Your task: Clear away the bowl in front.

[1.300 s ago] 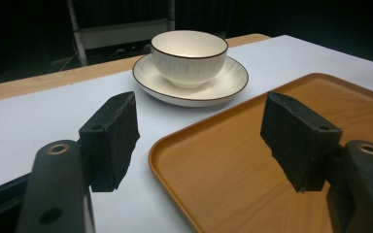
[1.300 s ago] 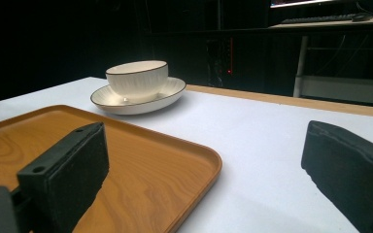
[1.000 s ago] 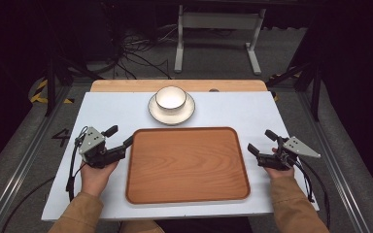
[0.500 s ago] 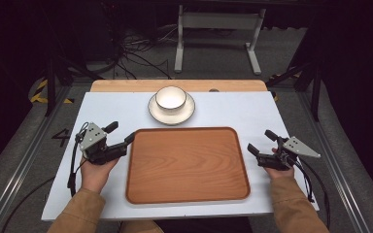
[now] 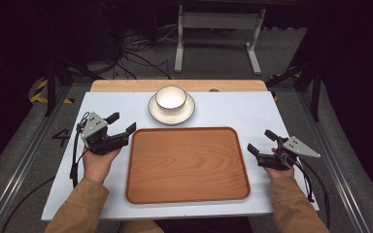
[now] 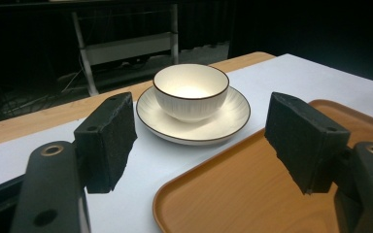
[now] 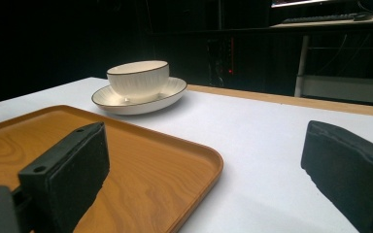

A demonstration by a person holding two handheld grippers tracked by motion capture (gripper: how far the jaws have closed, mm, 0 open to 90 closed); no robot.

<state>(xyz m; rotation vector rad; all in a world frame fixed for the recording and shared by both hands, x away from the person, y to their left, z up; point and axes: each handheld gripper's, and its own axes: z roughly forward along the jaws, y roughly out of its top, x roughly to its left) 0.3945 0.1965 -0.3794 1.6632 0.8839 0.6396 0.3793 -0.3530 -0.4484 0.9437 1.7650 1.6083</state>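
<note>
In the lower half of the high view, the left gripper [image 5: 120,126] sits at the left edge of the frame's middle band and the right gripper [image 5: 263,142] at the right, each with its jaws spread wide and nothing between them. Between them lies the wooden tray [image 5: 187,164], bare, resting flat on the white table [image 5: 233,109]; its long axis runs left to right across the frame, and its corners are rounded. The left gripper's jaws straddle the tray's upper left corner without touching it, and the right gripper hovers just beside the tray's right rim. Farther up, at the top centre of the table, a white bowl [image 5: 170,98] stands upright, mouth up, on a saucer [image 5: 187,110], just beyond the tray's far rim and apart from it. Judging from this, the work looks barely begun: nothing is gripped, nothing is on the tray, and the bowl and saucer probably have yet to be lifted onto it.
</note>
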